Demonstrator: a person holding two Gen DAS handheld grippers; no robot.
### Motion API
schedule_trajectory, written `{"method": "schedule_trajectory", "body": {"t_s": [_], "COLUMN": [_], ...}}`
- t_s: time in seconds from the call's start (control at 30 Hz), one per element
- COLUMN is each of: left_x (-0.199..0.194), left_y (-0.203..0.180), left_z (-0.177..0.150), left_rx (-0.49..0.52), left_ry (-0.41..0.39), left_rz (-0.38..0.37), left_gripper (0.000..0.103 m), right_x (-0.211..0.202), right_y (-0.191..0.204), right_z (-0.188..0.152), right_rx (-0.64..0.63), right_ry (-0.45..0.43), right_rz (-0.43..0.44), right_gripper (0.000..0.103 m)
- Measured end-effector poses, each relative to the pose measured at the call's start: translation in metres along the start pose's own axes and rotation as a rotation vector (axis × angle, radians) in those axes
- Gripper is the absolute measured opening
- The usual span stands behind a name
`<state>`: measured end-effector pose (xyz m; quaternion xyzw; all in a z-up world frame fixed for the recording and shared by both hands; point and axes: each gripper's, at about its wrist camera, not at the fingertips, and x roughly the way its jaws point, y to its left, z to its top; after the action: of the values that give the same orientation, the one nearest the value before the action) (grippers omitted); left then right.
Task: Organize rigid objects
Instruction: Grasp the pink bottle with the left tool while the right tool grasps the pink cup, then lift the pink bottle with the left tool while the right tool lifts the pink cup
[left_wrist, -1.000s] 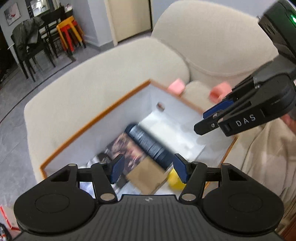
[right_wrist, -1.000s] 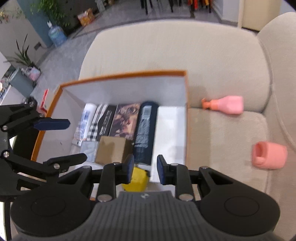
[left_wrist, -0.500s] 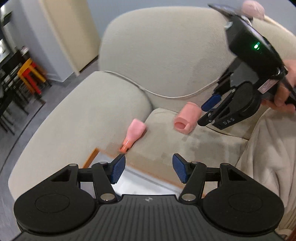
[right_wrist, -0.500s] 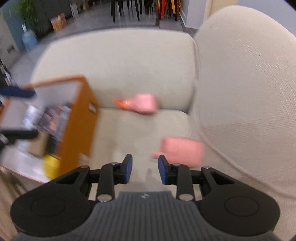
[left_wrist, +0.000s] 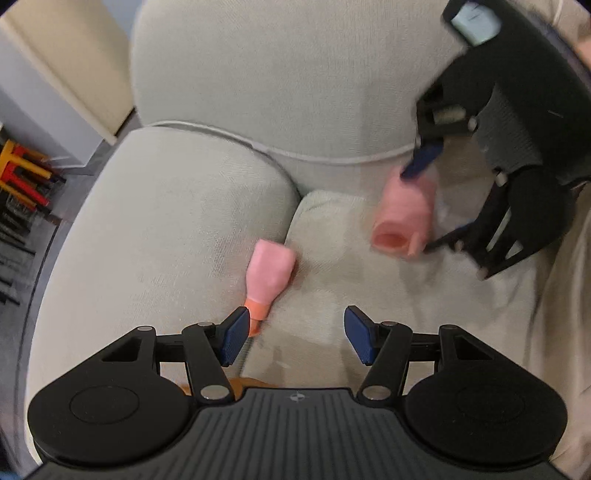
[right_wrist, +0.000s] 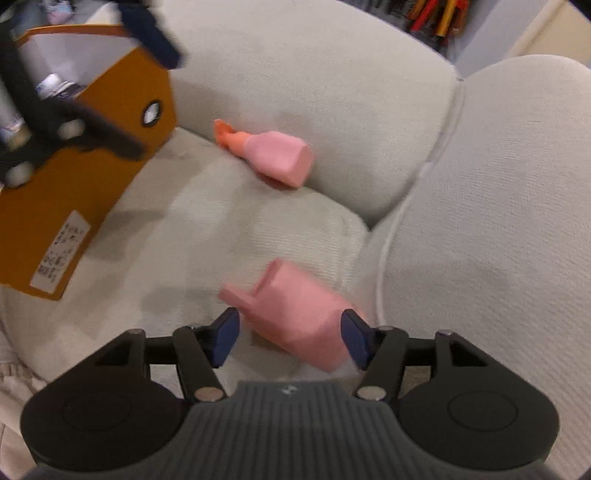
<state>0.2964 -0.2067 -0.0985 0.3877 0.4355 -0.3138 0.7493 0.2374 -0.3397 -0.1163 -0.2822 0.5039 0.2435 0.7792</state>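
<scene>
Two pink things are still out on the sofa (right_wrist: 369, 92): a cup (right_wrist: 299, 314) on the seat cushion and a bottle (right_wrist: 275, 157) against the armrest. The right gripper (right_wrist: 290, 338) has just been opening and now straddles the cup; touching it? Too blurry, I think not. The left gripper (left_wrist: 295, 338) hangs open by the bottle's cap. The orange box (right_wrist: 85, 177) already holds stuff.

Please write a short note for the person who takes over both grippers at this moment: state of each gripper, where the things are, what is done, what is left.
Left gripper: jaws open, empty, near the orange nozzle of the pink bottle.
Right gripper: jaws have just been opening and stand around the pink cup; a grip is not clear.
Things: the bottle lies on its side against the sofa arm; the cup lies on its side on the seat cushion; the orange box stands on the seat, already holding several items.
Left: close on the cup and the bottle, probably move both into the box.
</scene>
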Motion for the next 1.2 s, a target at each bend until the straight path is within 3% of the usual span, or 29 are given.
{"method": "schedule_trajectory", "body": {"t_s": [0.1, 0.3, 0.6, 0.67, 0.73, 0.83, 0.93, 1.2], "left_x": [0.024, 0.077, 0.128, 0.134, 0.139, 0.146, 0.142, 0.08], "left_y": [0.006, 0.021, 0.021, 0.019, 0.018, 0.018, 0.014, 0.028], "left_z": [0.006, 0.016, 0.031, 0.033, 0.036, 0.039, 0.04, 0.047], "left_rx": [0.081, 0.155, 0.204, 0.2, 0.185, 0.145, 0.142, -0.021], "left_ry": [0.043, 0.186, 0.358, 0.368, 0.369, 0.385, 0.378, 0.274], "left_rz": [0.008, -0.005, 0.033, 0.024, 0.026, 0.019, 0.023, -0.064], "left_gripper": [0.07, 0.069, 0.062, 0.059, 0.04, 0.03, 0.029, 0.027], "right_x": [0.01, 0.017, 0.024, 0.017, 0.008, 0.002, 0.0, -0.008], "right_y": [0.009, 0.01, 0.012, 0.01, 0.006, -0.005, -0.013, -0.015], "right_z": [0.005, 0.008, 0.022, 0.025, 0.027, 0.03, 0.029, 0.03], "right_rx": [-0.084, -0.097, -0.04, -0.003, 0.05, 0.137, 0.197, 0.241], "right_ry": [0.005, -0.019, -0.046, -0.063, -0.076, -0.072, -0.064, -0.078], "right_rz": [-0.05, -0.068, -0.09, -0.083, -0.057, -0.017, -0.002, 0.013], "right_gripper": [0.071, 0.076, 0.073, 0.07, 0.068, 0.067, 0.067, 0.065]}}
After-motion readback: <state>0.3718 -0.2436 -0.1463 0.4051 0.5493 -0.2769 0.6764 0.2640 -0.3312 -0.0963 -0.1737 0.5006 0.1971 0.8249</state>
